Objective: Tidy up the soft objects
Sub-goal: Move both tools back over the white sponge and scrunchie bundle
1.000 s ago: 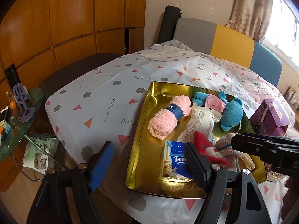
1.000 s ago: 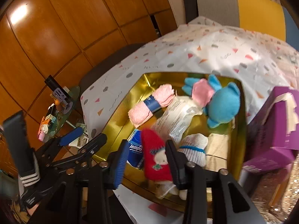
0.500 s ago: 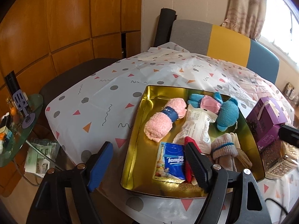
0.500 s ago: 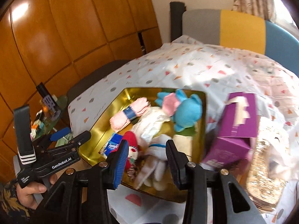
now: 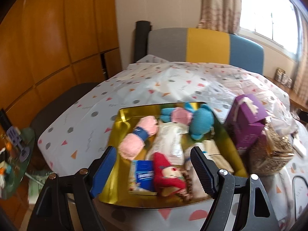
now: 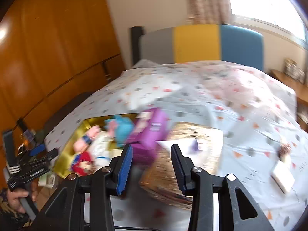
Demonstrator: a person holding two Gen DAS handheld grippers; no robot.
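Observation:
A gold tray (image 5: 120, 127) on the patterned tablecloth holds a pink towel roll (image 5: 137, 137), a blue plush (image 5: 201, 121), a white packet (image 5: 168, 142), a blue tissue pack (image 5: 142, 175), a red plush (image 5: 166, 175) and pale socks (image 5: 210, 150). My left gripper (image 5: 152, 165) hovers open over the tray's near edge with nothing between its fingers. My right gripper (image 6: 152, 168) is off to the right of the tray (image 6: 63, 159), above a purple box (image 6: 150, 134). Its jaws stand apart and empty. The right wrist view is blurred. It also shows the left gripper (image 6: 38, 152) held by a hand (image 6: 16, 194).
The purple box (image 5: 248, 123) and a glittery gold box (image 5: 273, 154) stand just right of the tray. Small white items (image 6: 283, 175) lie on the cloth at the right. A striped chair back (image 5: 207, 46) is behind the table, a glass side table (image 5: 15, 159) at the left.
The right gripper has swung right and up, away from the tray to above the purple and gold boxes; the red plush stays in the tray. The left gripper has shifted a little.

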